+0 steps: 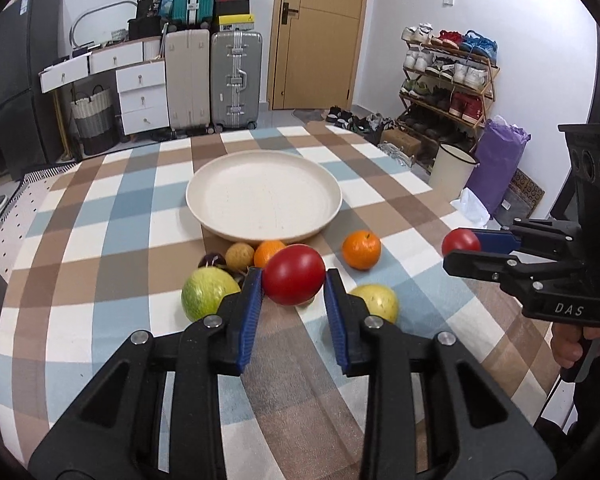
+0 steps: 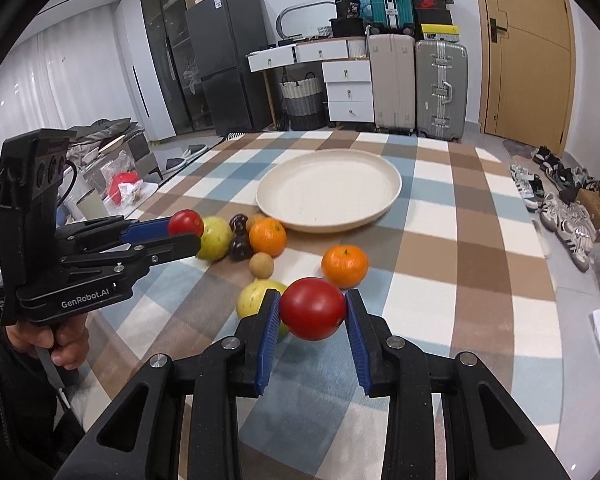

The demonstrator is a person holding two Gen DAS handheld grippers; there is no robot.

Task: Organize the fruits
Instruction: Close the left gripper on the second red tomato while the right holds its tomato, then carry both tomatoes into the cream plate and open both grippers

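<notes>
Now the cream plate sits bare on the checked worktop, the loose fruit just before its near rim. Each gripper, left and right, has its jaws closed on a red tomato, both lifted short of the plate. Next: carry them over it and release.

White letters "DAS" stand on the black body of the right gripper in the left wrist view. "GenRobot.AI" is printed on the left gripper body in the right wrist view.
</notes>
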